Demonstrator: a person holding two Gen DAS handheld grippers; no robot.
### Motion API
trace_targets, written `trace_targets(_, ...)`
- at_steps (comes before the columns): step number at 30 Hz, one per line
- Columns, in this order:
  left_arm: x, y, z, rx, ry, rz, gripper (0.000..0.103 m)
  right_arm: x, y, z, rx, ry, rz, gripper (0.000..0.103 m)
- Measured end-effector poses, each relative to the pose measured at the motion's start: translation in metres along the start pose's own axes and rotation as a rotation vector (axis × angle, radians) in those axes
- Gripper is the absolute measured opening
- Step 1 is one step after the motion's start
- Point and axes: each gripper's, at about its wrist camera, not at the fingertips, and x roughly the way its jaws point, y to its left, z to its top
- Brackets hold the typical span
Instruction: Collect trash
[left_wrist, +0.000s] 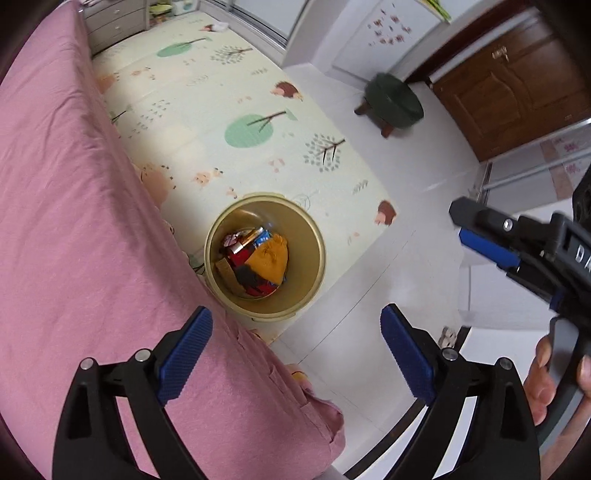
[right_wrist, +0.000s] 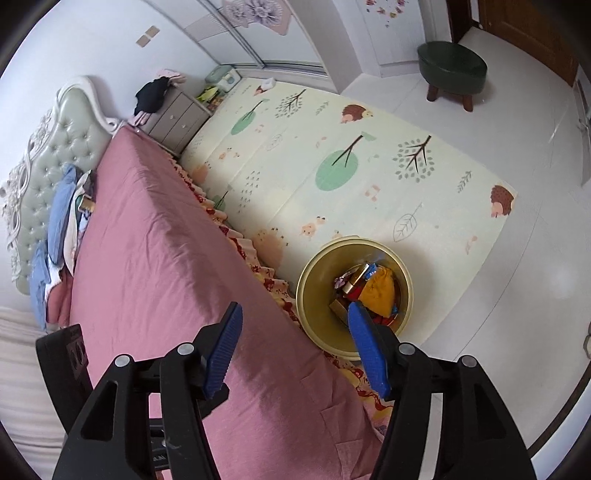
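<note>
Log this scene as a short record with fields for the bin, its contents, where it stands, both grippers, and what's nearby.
bin: round yellow bin, open top
contents: wrappers and an orange pouch
location: on the play mat, beside the pink bed
left gripper: open, empty
right gripper: open, empty
nearby: green stool on white floor

— That bedspread looks like matt pink cloth, a bit creased.
— And the bin is smooth plastic with a dull sheen; the orange pouch inside is soft cloth.
— The floor is glossy white tile, the door varnished wood.
— The blue fingers have ribbed, matt pads.
</note>
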Motion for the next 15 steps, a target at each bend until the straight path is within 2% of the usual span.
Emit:
trace_targets(8, -0.04, 0.029, -0.03, -0.085, -0.051, -0.022, 0.092, -0.009, 0.049, -0.032, -0.098, 0.033, 0.033, 0.059)
trace_targets(15, -0.078, 0.071, -0.079, -0.146, -0.088, 0.007, 0.092, -0.009, 0.11, -0.075, -0.217, 0.089, 0.071, 0.059)
